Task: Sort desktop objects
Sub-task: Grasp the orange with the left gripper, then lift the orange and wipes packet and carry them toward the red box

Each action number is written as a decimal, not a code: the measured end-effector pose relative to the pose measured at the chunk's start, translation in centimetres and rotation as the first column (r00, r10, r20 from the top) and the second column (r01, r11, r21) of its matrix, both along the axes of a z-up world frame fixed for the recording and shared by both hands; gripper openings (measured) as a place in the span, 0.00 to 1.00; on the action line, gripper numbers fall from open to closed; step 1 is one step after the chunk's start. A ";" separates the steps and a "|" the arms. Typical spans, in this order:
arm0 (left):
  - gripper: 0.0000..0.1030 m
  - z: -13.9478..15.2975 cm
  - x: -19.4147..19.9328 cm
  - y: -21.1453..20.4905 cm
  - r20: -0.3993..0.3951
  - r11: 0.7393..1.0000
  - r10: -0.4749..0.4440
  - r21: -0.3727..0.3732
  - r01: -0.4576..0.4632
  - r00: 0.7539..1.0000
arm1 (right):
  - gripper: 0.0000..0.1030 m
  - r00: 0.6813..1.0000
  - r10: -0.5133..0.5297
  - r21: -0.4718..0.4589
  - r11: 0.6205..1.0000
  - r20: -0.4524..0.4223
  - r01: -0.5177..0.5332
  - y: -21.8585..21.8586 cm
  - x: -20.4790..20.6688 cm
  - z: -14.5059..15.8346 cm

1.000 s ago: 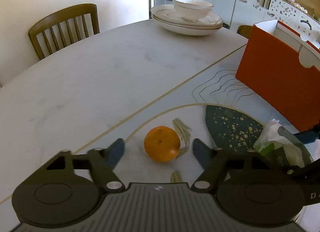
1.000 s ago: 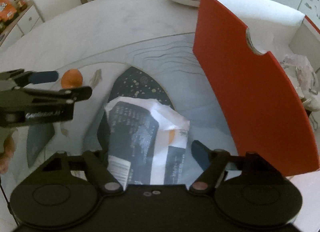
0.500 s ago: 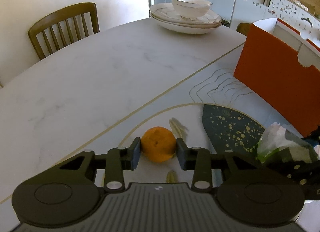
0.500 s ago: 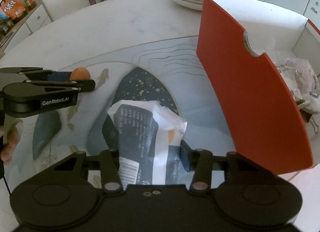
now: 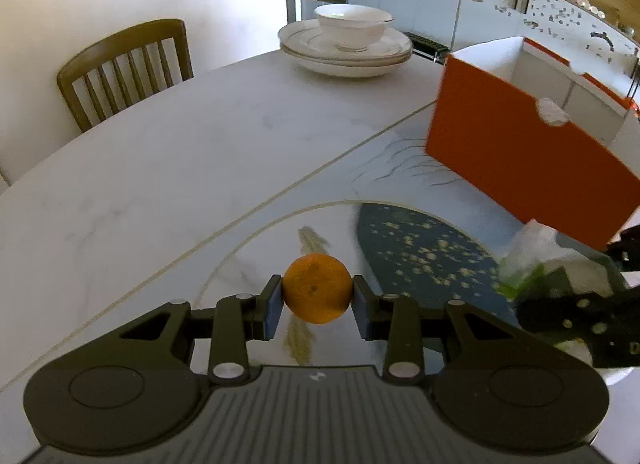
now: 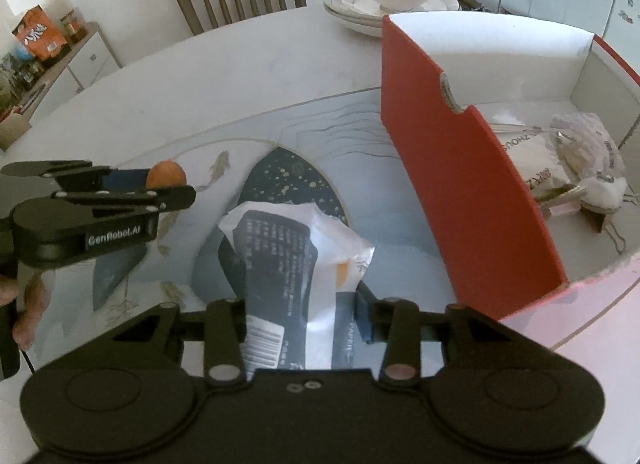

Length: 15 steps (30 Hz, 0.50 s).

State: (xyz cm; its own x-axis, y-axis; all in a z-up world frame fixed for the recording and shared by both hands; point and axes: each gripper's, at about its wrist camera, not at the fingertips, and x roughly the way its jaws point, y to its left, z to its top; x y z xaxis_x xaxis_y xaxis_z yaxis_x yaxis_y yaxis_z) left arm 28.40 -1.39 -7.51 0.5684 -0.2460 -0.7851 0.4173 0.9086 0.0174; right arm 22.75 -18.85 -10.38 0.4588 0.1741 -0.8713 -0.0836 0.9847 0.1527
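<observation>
The left gripper [image 5: 318, 300] is seen clamped on a small orange [image 5: 317, 289], its fingers [image 5: 273, 301] pressed against both sides of the fruit. A second ago these fingers were spread wide with the orange resting on the worktop [image 5: 160, 168] between them; now it is gripped and appears lifted just clear of the surface. The right gripper [image 6: 302, 314] is likewise closed on a white-and-dark paper packet [image 6: 296, 252], where a second ago its fingers stood apart around it; the packet is now pinched and drawn up from the dark speckled patch of the worktop pattern. Both pickups are judged done, so carrying is what remains.

Ahead and to the right of both pairs of fingers, an open orange box [image 6: 460, 184] with a white interior is seen, already holding a bag and some clips; it is judged the likely destination. Its tall near wall stands between the fingers and the interior and would have to be cleared from above. Farther beyond, stacked plates with a bowl [image 5: 346, 44] and a wooden chair [image 5: 124, 72] are visible. The two grippers are near each other, so crossing paths is a risk.
</observation>
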 end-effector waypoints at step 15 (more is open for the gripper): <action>0.34 3.3 -5.5 -1.3 -0.006 1.000 -0.006 -0.015 0.006 1.000 | 0.39 0.999 -0.015 0.078 0.997 0.035 0.013 -2.3 -3.0 3.1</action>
State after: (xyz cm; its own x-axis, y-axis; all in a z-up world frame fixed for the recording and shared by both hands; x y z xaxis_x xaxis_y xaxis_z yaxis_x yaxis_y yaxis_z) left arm 22.92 -2.73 -4.24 0.5624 -0.2615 -0.7845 0.4230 0.9061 0.0012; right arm 19.72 -21.13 -7.24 0.4916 0.2342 -0.8387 -0.0766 0.9711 0.2262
